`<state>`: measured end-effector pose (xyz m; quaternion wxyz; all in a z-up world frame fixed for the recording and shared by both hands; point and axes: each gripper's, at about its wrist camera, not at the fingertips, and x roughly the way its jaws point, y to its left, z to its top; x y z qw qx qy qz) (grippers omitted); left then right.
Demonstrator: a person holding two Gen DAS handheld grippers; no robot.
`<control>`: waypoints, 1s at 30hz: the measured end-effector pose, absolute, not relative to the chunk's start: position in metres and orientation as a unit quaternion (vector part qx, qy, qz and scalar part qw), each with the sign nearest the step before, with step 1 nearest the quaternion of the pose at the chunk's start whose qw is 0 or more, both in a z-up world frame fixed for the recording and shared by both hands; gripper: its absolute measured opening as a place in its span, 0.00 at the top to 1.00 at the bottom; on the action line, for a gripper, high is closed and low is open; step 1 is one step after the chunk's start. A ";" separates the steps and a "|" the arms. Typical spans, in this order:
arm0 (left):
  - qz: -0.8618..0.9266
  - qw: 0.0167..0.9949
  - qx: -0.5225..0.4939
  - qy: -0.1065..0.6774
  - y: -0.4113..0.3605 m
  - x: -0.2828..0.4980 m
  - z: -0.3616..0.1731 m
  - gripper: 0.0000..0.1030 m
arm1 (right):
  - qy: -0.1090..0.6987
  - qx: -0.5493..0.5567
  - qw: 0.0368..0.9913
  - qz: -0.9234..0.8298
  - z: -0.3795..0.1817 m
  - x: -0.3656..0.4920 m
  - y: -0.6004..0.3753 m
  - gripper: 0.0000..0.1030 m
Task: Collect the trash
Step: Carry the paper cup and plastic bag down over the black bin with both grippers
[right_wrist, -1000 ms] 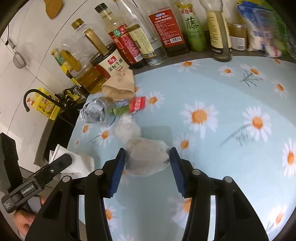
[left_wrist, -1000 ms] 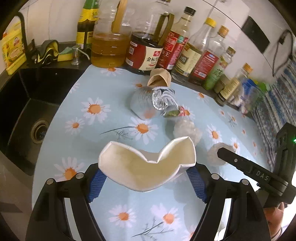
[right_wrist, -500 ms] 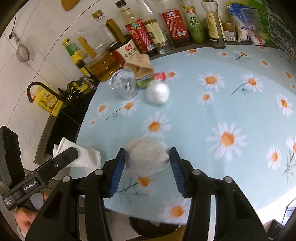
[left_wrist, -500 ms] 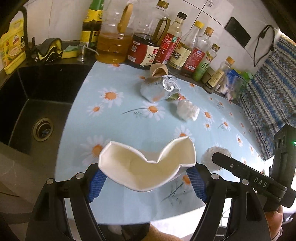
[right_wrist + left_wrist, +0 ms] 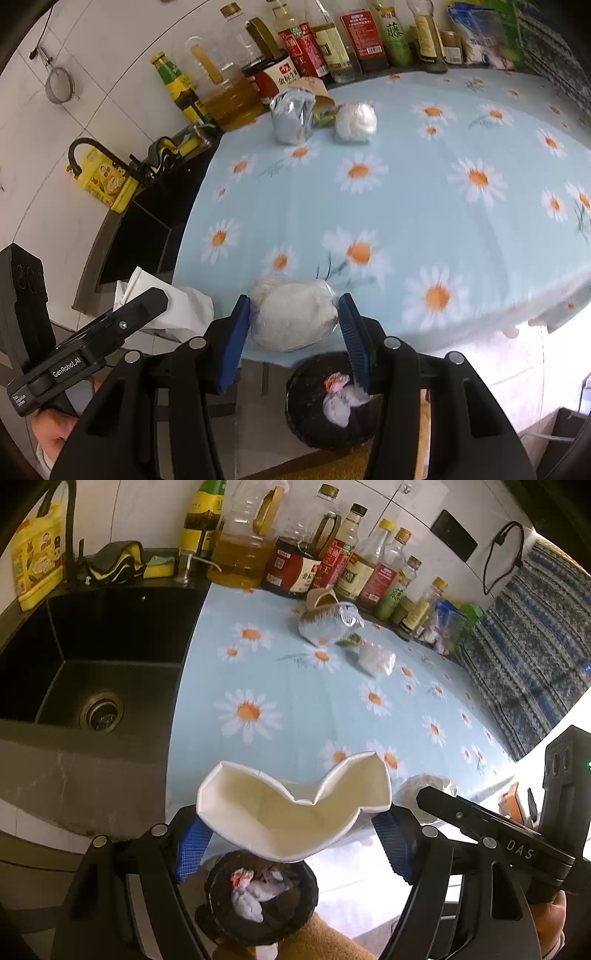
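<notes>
left gripper (image 5: 291, 834) fingers clamp a crushed white paper cup (image 5: 293, 812), squeezed into a heart shape, mouth facing the cam. right gripper (image 5: 293, 328) fingers are closed on a plastic-wrapped white wad (image 5: 293, 317). both loads hang just off the front edge of the tabletop (image 5: 424, 206), w/ the black trash bin (image 5: 260, 901) below, already holding some crumpled bits.

risks from here, my guess:
- cup sits above the bin's far rim in the left view, not clearly over the middle. let go now & it could clip the rim & bounce to the floor; it's light & wide, so it may tumble.
- in the right view the wad is left of the bin (image 5: 328, 402) & back toward the tabletop edge. release here prob lands on the floor or the edge, so it needs a shift over the opening first.
- both grippers are close together over a small opening; dropping both at once could knock one item off the other.
- the wad's wrap is slick & bulgy, could slip out early.

still on the tabletop: silver foil bag (image 5: 327, 626), brown paper cup (image 5: 321, 598), green scrap (image 5: 349, 640), another white wad (image 5: 375, 659). those sit near the sauce bottles (image 5: 332, 561), so a careless reach could tip one.
</notes>
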<state>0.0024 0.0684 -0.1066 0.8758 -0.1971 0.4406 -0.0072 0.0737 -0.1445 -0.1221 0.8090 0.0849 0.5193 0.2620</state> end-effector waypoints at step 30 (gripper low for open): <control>-0.005 0.819 -0.195 0.540 0.052 -0.055 -0.187 0.26 | 0.644 0.160 0.707 0.244 -0.220 0.016 -0.156 0.51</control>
